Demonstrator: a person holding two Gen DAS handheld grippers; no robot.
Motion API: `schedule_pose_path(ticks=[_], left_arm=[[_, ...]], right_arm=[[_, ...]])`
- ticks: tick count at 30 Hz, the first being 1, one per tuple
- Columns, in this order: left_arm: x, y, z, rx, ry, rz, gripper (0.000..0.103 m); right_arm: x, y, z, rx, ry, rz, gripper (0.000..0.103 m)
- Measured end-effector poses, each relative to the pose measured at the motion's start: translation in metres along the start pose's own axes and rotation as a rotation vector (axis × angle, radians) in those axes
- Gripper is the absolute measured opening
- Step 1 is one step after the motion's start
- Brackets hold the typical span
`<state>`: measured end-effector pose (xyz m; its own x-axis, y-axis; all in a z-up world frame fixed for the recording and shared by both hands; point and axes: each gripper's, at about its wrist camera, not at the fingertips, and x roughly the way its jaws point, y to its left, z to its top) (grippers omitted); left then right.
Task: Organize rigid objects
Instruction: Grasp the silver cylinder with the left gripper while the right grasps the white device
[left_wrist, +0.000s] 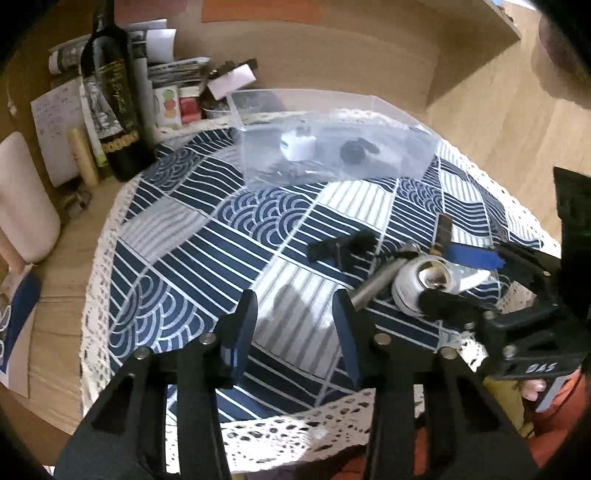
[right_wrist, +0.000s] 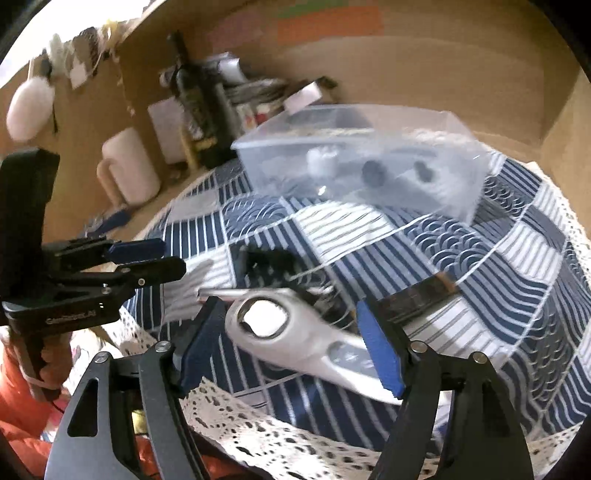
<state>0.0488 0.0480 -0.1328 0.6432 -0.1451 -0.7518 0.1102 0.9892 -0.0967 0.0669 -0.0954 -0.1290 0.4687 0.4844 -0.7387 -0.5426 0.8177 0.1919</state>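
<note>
While the right hand-held gripper (right_wrist: 291, 332) gapes unclamped, the silver bottle opener (right_wrist: 295, 332) lies between its pads.

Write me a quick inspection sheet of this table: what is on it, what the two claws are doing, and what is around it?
Surface: patterned blue and white tablecloth with a lace edge, on a wooden top.
Job's things: clear plastic box at the far side, holding a white plug and dark small parts; a silver bottle opener, a metal rod and black clips lie loose at the near side.
Clutter: wine bottle, papers and small boxes behind the cloth.
Grippers: left gripper open over bare cloth; right gripper open, the opener between its fingers, not pressed.
Cables: a thin dark cord seems to lie in the box; blurred.
Surroundings: wooden walls; a white mug beside the cloth.
</note>
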Motion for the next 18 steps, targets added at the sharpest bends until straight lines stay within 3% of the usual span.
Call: schedule_pose_path(ticks=[9,13,18], left_arm=[[0.027,-0.034,0.006,0.091,0.045,-0.097,0.042],[0.044,-0.045,0.006,0.112,0.095,-0.132,0.035],[0.039,-0.058,0.001,0.152,0.107,-0.172,0.033]], right_arm=[[-0.003,-0.004,-0.004,-0.035,0.004,-0.009,0.068],[-0.011,-0.012,-0.008,-0.035,0.0,-0.067,0.063],[-0.018,-0.037,-0.009,0.028,0.009,-0.119,0.059]])
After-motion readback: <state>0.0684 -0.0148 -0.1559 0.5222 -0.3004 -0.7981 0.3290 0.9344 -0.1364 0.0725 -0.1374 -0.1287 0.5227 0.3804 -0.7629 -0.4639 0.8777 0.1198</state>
